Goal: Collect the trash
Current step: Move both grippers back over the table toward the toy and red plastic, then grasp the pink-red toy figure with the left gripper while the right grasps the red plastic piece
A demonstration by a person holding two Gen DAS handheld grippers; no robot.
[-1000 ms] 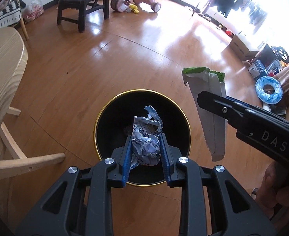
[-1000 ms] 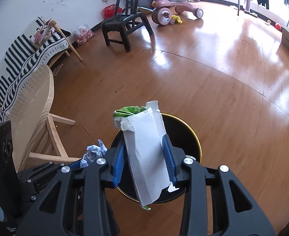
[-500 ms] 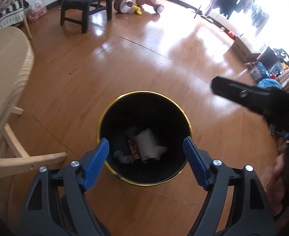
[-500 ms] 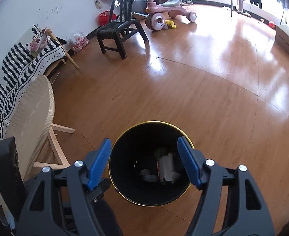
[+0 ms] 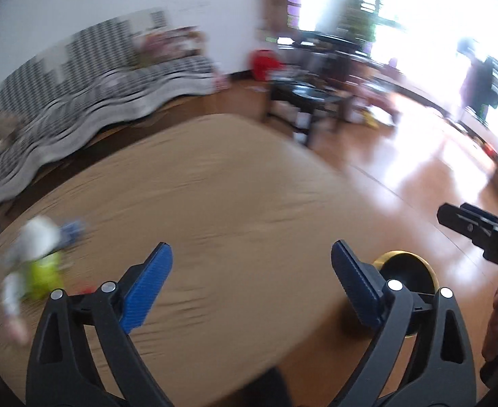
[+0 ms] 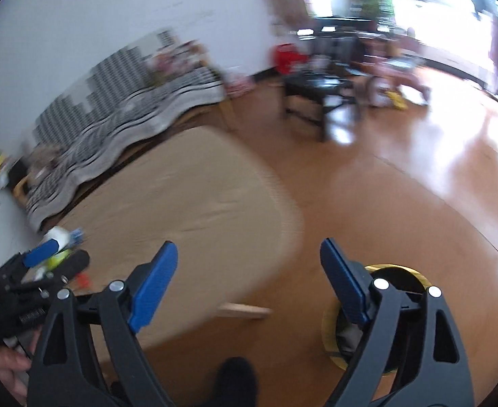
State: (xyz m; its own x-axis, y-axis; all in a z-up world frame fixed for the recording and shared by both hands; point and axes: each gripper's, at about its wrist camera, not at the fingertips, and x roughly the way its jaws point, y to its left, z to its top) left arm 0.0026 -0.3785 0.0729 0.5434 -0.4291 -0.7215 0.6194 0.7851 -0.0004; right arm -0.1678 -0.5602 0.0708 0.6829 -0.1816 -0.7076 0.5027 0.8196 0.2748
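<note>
Left wrist: left tool [image 5: 250, 279] wide open, empty | right tool [image 6: 249, 276] same | bin [image 6: 398, 279] upright, mouth up

Table ahead, bin on the floor

Trash [image 5: 38, 264] lies on the table's [image 5: 215, 203] left part; the bin [image 6: 398, 278] stands right of it; a sofa [image 6: 120, 129] sits behind.

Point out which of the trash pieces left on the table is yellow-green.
The yellow-green wrapper near the table's left edge; the white piece and the blue scrap lie just beyond it. All are blurred.
</note>
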